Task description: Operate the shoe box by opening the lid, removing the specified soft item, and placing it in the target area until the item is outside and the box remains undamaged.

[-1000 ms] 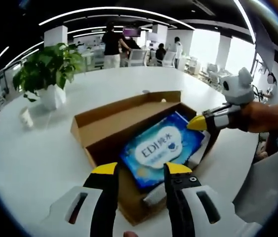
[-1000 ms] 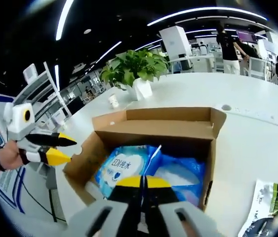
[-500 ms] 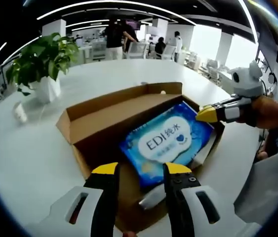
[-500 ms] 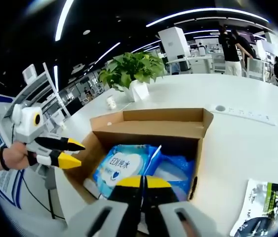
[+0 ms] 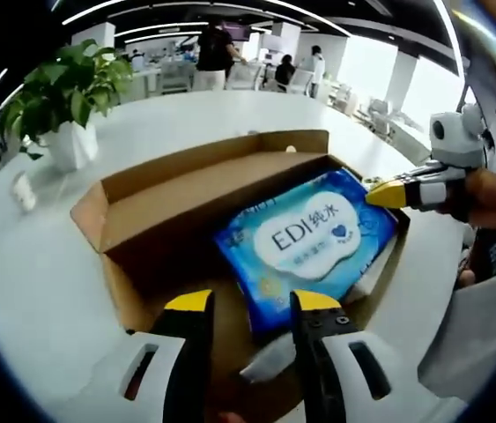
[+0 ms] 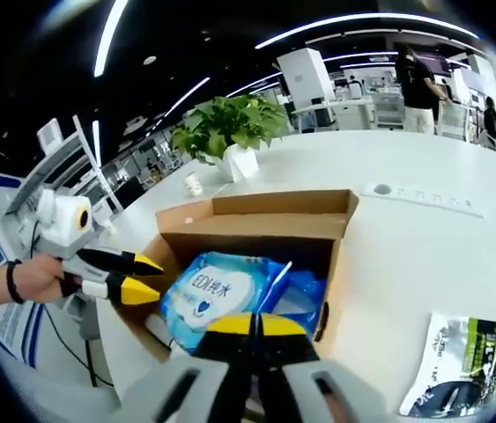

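An open brown cardboard shoe box (image 5: 177,203) lies on the white table, its lid folded back. Inside rests a soft blue wipes pack (image 5: 314,238) with a white label, its right end tilted up. My right gripper (image 5: 388,194) comes in from the right, shut on that end of the pack. In the right gripper view its yellow tips (image 6: 252,324) are pressed together on the pack's (image 6: 217,291) edge inside the box (image 6: 261,225). My left gripper (image 5: 249,304) stands open over the box's near end, nothing between its fingers. It hangs beside the box's left side (image 6: 133,278), held by a hand.
A potted green plant (image 5: 58,88) stands at the table's far left (image 6: 225,128). A printed packet (image 6: 459,366) lies on the table right of the box. A white strip (image 6: 415,196) lies behind the box. People and chairs are far behind.
Both views have closed in on the box. The pack's gripped end has lifted a little and the pack sits further right. The left gripper stays open.
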`<action>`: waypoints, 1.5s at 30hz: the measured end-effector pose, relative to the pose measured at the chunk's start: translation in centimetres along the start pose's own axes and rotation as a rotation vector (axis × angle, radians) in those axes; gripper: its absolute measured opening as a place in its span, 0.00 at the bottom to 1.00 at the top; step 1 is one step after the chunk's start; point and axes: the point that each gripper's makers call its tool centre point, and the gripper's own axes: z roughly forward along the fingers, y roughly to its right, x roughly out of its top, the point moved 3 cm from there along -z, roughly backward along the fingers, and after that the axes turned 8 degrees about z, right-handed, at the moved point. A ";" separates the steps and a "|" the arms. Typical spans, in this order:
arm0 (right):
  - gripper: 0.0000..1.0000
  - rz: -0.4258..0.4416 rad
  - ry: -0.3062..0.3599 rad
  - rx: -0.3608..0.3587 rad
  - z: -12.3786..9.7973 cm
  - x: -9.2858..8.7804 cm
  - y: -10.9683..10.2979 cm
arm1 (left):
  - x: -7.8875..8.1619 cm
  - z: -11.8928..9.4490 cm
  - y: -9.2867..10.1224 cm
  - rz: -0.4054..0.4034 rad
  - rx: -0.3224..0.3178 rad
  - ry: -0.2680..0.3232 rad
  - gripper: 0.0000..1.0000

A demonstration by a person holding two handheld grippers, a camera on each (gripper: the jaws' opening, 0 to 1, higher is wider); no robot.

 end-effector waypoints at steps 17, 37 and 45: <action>0.00 -0.001 -0.004 0.008 -0.3 -0.3 0.1 | -0.7 1.9 1.0 -0.063 -0.061 -0.035 0.28; 0.00 0.014 0.001 0.016 -0.2 -0.3 0.2 | -1.0 2.8 0.8 -0.195 -0.089 -0.041 0.12; 0.00 0.014 -0.001 0.016 -0.1 -0.3 0.2 | -1.0 3.1 0.8 -0.256 -0.113 -0.031 0.09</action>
